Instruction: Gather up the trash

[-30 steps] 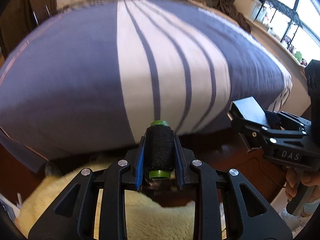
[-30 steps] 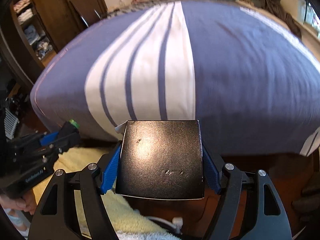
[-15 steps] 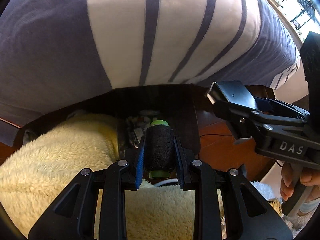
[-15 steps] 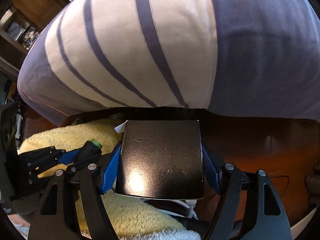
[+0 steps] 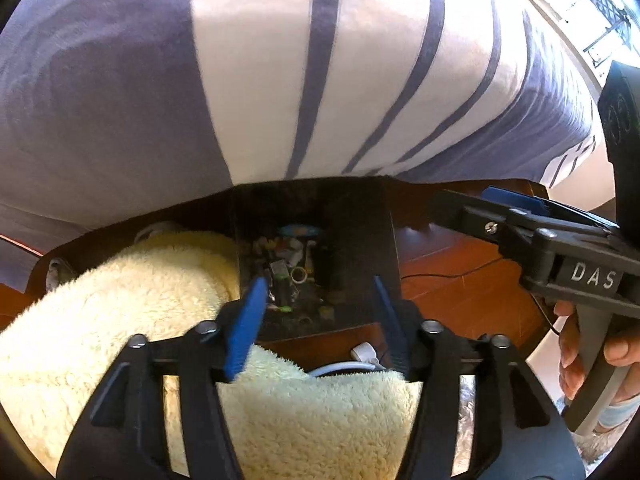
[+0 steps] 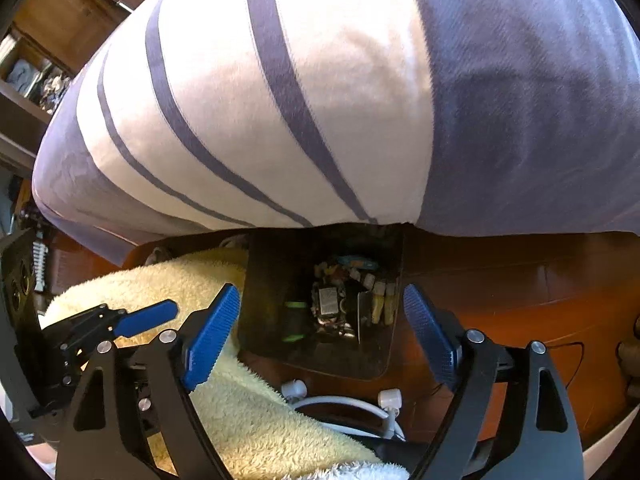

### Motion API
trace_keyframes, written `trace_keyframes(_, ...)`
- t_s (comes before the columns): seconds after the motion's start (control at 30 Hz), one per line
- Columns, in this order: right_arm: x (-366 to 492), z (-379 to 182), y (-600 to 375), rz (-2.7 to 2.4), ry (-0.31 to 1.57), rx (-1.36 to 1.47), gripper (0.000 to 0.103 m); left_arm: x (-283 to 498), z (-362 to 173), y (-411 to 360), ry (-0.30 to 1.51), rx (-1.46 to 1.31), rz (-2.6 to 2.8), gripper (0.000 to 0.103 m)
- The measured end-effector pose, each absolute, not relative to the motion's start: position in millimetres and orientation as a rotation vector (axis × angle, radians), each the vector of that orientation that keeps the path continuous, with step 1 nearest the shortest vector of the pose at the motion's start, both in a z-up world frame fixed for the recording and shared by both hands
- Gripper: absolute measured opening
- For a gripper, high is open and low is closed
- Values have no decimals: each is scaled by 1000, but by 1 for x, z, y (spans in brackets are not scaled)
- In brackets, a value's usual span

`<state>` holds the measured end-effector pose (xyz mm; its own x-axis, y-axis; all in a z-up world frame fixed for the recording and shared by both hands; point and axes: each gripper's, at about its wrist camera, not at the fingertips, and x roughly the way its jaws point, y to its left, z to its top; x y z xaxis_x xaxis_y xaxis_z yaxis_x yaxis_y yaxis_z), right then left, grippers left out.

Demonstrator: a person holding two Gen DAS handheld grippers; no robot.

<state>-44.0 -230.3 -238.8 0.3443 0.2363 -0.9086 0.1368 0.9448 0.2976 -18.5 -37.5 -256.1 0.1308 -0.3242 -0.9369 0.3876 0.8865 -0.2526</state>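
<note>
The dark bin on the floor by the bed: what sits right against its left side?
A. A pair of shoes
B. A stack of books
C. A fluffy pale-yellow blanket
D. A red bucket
C: in the right wrist view, the fluffy pale-yellow blanket lies up against the left wall of the dark bin, which holds small bits of trash; no books, shoes or bucket show.
</note>
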Motion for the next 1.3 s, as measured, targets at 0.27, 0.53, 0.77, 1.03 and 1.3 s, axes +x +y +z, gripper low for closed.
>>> trace_keyframes(0.27,-60,-170,-264,-54,1021,296,99,-20,-199,-22,1163,31,-468,92)
trace_keyframes(0.53,-89,-79,-271,-144,729,182,100,-37,-88,-11,805,38,-360,95)
trace_keyframes(0.77,-114,-14,-265,-238,528,86,100,-56,-16,-1,581,25,-246,95)
trace_keyframes(1.03,-131,32,-265,-286,395,66,100,-74,31,7,437,16,-198,95)
trace_keyframes(1.3,-143,51,-268,-333,310,67,100,-82,51,16,370,-3,-157,95)
